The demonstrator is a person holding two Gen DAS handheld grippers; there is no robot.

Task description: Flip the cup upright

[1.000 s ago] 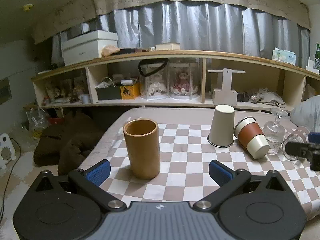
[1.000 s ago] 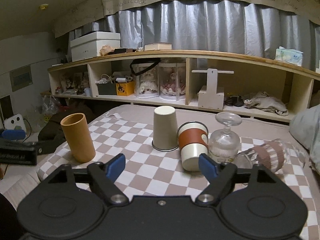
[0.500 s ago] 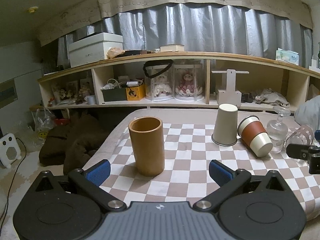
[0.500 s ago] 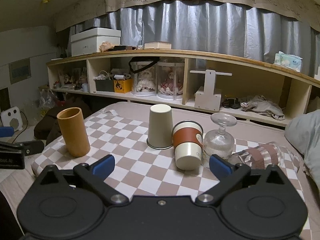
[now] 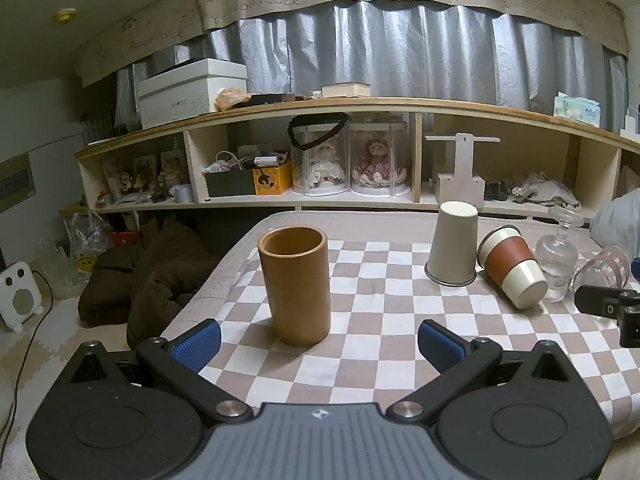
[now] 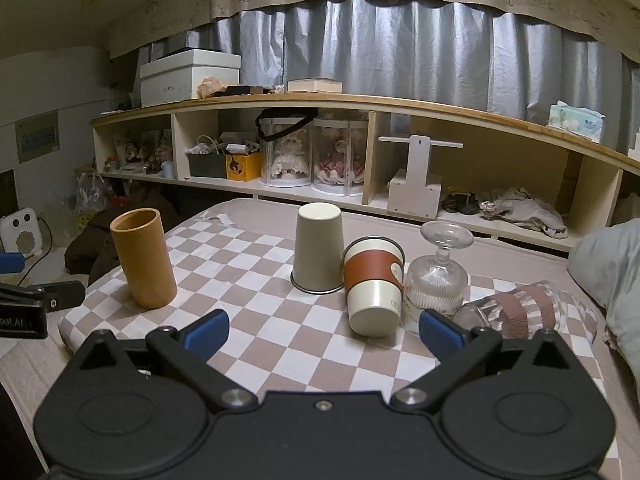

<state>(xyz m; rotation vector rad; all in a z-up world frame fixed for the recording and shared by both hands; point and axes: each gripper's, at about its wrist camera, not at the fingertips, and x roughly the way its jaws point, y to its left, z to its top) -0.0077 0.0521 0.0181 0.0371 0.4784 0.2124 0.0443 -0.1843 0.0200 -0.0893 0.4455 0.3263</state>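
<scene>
Both grippers, left [image 5: 318, 345] and right [image 6: 323, 330], have backed off a bit, jaws wide apart and empty, so the tan cup [image 5: 295, 285] looks done standing upright near the checkered cloth's [image 5: 380, 304] left edge.

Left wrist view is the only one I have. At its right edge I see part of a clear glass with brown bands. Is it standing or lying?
Observer: The banded glass lies on its side on the checked cloth, to the right of the upside-down stemmed glass.
Operator: Is the right tool holding something?
Observer: No. The right tool is open, and there is nothing between its fingers.
Operator: Is there anything on the brown-sleeved cup that I cannot see?
Observer: Yes. The brown-sleeved cup has a small round label on its sleeve, on the side toward the stemmed glass.
</scene>
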